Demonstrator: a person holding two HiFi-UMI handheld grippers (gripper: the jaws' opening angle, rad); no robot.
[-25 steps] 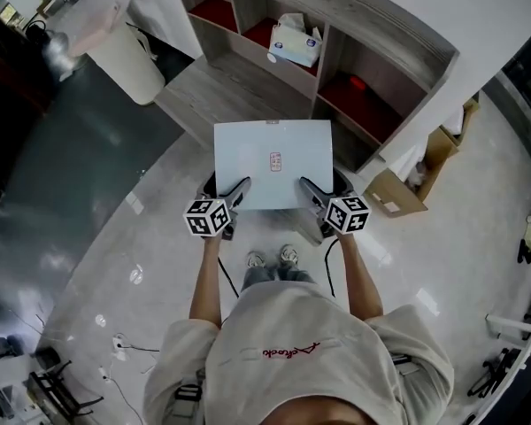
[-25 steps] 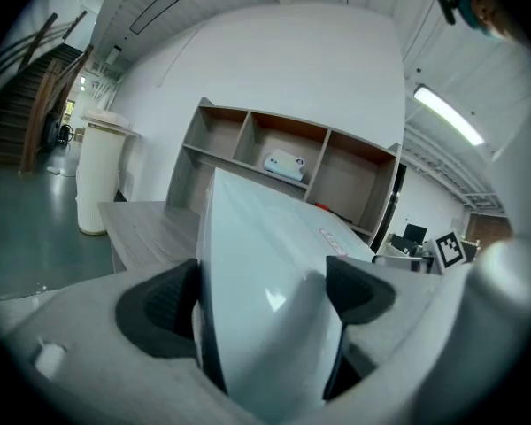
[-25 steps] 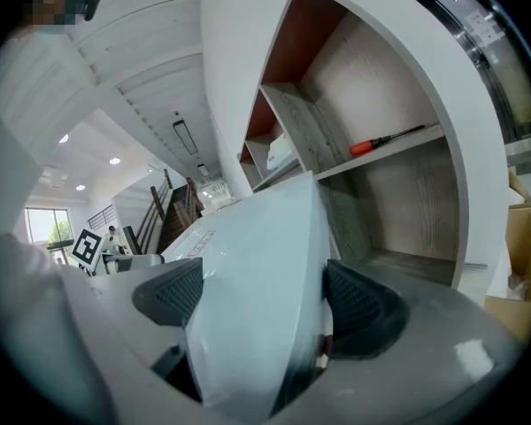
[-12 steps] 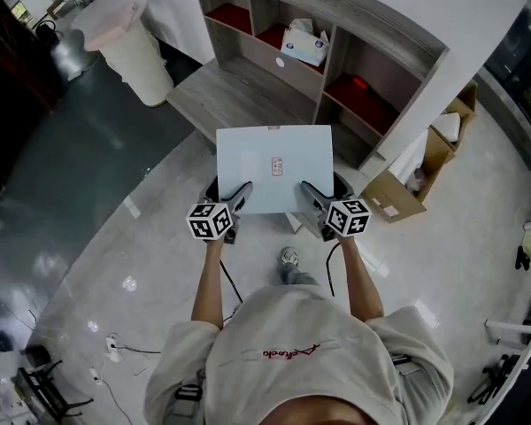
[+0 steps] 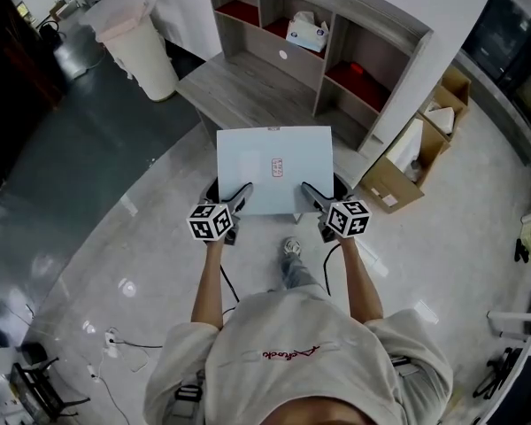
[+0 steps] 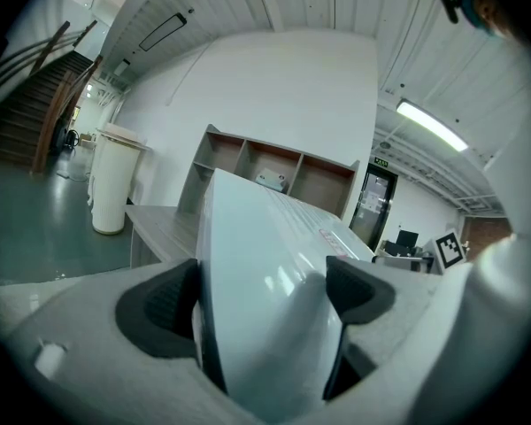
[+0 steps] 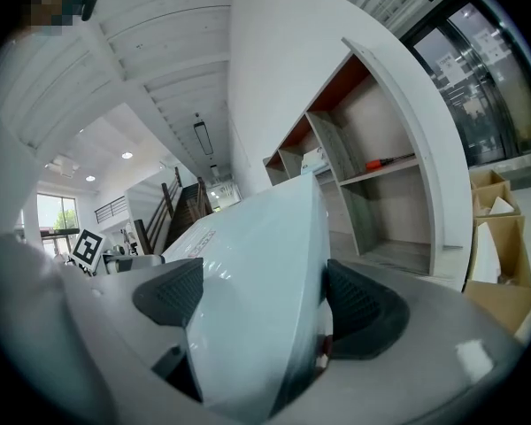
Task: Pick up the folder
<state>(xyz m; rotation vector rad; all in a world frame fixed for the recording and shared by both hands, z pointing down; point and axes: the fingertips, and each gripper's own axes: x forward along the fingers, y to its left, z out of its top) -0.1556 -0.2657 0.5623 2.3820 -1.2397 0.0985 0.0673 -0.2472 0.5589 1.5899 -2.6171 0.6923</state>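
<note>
Surrounding folder (image 5: 274,168): shelving (image 5: 329,60), bin (image 5: 146,51), boxes (image 5: 391,184).

Nothing legible; the folder (image 5: 248,162) bears a small red label (image 5: 276,163); below the folder, the shirt (image 5: 301,317) shows red script (image 5: 290,351), perhaps a brand.

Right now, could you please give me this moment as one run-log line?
folder: held flat in air | left claw: shut on folder | right claw: shut on folder
</note>
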